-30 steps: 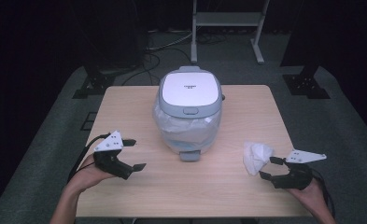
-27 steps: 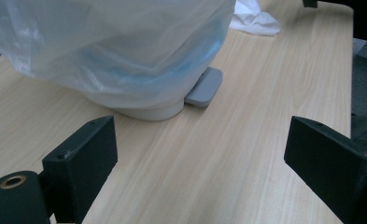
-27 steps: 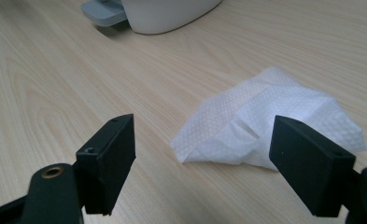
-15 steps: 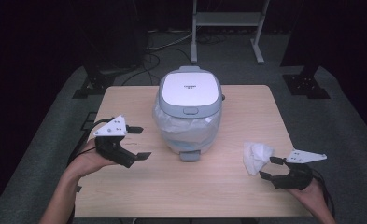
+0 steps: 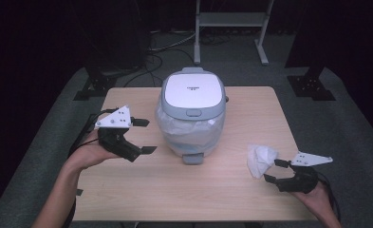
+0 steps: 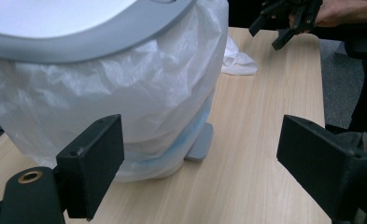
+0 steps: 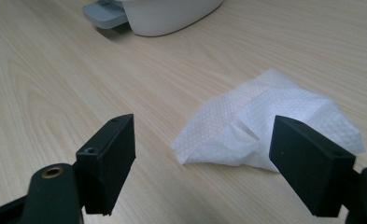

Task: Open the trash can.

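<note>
The bin [image 5: 191,116] sits mid-table w/ lid down and a white liner bulging under the rim; its pedal [image 5: 192,158] sticks out at the front, toward the person. The tissue [image 5: 261,159] lies crumpled on the table [image 5: 141,190] to the bin's right, just in front of the right gripper [image 5: 270,170], jaws apart and not touching it. The left gripper [image 5: 144,136] is raised beside the bin's left flank, jaws wide apart, nothing in them.

Likely step: grab the tissue, open the bin, drop it in. To do it well, the right gripper should go low and straddle the tissue's raised fold [image 7: 246,122], not a thin edge, then close fully since it's soft. The left should press the pedal or lift the lid w/o snagging the liner [image 6: 102,88], and keep the bin from sliding.
</note>
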Tool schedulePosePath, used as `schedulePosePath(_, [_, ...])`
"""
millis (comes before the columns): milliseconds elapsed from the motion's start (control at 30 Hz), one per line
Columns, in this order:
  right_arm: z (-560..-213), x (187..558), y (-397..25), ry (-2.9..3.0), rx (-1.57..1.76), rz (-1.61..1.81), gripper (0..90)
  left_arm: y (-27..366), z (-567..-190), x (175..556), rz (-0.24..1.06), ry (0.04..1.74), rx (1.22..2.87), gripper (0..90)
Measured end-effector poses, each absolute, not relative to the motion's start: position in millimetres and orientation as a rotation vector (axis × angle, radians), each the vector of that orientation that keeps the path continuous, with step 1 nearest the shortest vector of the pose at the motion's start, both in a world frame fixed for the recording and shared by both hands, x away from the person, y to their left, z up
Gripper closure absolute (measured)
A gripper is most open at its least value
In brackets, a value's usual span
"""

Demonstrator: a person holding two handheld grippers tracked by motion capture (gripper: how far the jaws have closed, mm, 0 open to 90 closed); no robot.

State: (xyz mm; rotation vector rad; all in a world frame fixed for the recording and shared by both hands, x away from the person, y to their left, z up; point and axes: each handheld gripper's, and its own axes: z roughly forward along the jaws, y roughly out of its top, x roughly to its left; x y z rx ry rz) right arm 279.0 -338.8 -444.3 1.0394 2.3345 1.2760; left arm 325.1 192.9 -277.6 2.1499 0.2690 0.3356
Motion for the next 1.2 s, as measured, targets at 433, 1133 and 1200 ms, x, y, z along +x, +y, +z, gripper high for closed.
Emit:
schedulePosePath(433, [-442.8, 279.2, -340.2, 2.324, 1.039, 1.285, 21.6, 180.0, -249.0, 337.8, 0.34, 0.244, 2.126, 18.8])
schedulePosePath(1133, [-441.4, 279.1, -344.9, 2.306, 1.046, 1.304, 21.6, 139.8, -227.4, 358.7, 0.32, 0.183, 2.158, 38.1])
schedulePosePath(1200, [-441.4, 279.1, -345.0, 2.306, 1.047, 1.306, 21.6, 135.9, -226.6, 360.8, 0.313, 0.178, 2.161, 40.1])
